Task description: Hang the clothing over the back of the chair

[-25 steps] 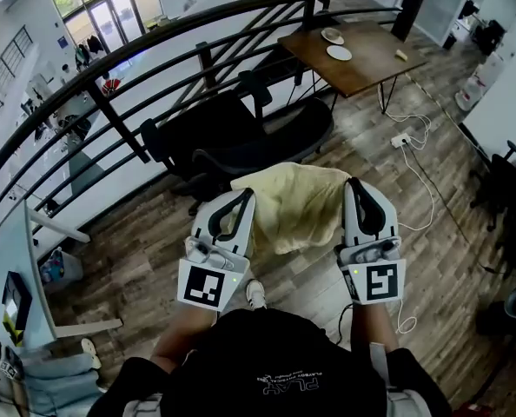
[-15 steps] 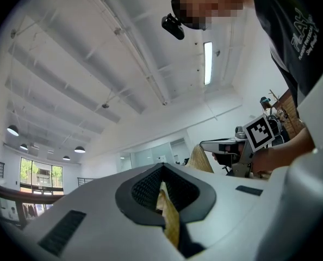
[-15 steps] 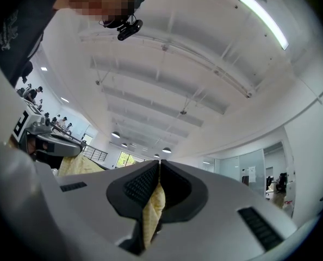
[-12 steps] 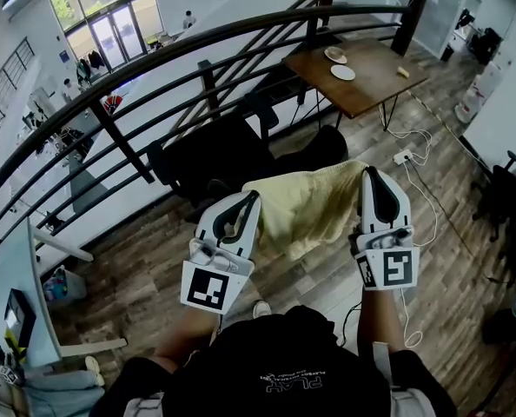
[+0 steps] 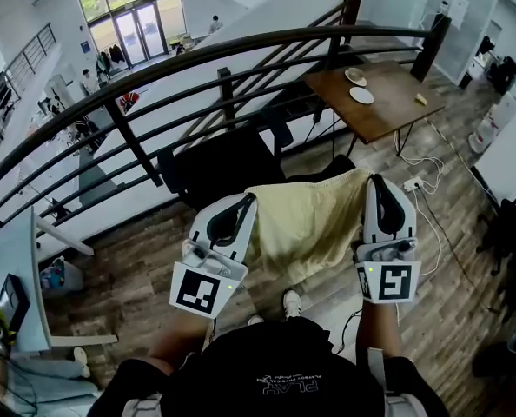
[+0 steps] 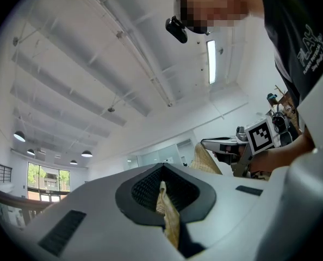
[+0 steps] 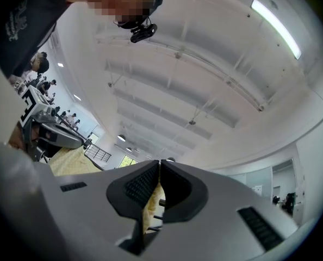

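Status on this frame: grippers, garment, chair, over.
Left gripper shut on yellow garment, right gripper likewise. Garment stretched between them, not yet on black chair ahead. Nothing seen in the way.

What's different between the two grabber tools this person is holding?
The left gripper leans inward toward the cloth, while the right gripper points nearly straight ahead. The left gripper pinches the yellow garment at its left corner, the right gripper at its right corner. Both are shut on the garment, which is stretched between them in front of the black chair.
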`<state>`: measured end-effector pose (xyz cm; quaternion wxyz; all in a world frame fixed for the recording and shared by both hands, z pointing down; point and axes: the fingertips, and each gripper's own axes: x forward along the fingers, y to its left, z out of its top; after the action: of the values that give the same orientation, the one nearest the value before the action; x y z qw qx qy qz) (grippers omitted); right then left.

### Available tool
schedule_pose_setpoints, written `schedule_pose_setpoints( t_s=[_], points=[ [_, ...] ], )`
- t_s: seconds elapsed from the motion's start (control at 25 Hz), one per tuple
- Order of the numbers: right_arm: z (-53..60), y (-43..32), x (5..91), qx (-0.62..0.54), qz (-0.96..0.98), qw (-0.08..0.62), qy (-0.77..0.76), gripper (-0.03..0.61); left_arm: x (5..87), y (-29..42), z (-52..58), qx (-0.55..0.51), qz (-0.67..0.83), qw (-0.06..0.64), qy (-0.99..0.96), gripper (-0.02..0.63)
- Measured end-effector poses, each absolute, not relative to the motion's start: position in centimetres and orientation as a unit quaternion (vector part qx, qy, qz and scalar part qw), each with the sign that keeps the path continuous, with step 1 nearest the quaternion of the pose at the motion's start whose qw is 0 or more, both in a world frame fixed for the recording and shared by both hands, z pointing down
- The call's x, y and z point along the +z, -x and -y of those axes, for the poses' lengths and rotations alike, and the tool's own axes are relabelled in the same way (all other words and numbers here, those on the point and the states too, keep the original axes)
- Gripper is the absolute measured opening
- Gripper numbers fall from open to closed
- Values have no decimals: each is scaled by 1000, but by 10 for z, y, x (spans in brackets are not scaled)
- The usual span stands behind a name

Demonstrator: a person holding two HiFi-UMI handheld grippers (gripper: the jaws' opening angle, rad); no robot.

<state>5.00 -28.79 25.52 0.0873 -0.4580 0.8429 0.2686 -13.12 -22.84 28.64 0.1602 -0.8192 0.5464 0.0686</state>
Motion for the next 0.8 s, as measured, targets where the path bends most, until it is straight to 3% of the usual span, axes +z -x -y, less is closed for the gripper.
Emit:
schedule_pose_setpoints(
  t_s=[0.8],
  points=[
    [383, -37, 221, 292, -883, 114, 348, 26, 249, 148, 295, -2, -618, 199, 760, 14]
  ],
)
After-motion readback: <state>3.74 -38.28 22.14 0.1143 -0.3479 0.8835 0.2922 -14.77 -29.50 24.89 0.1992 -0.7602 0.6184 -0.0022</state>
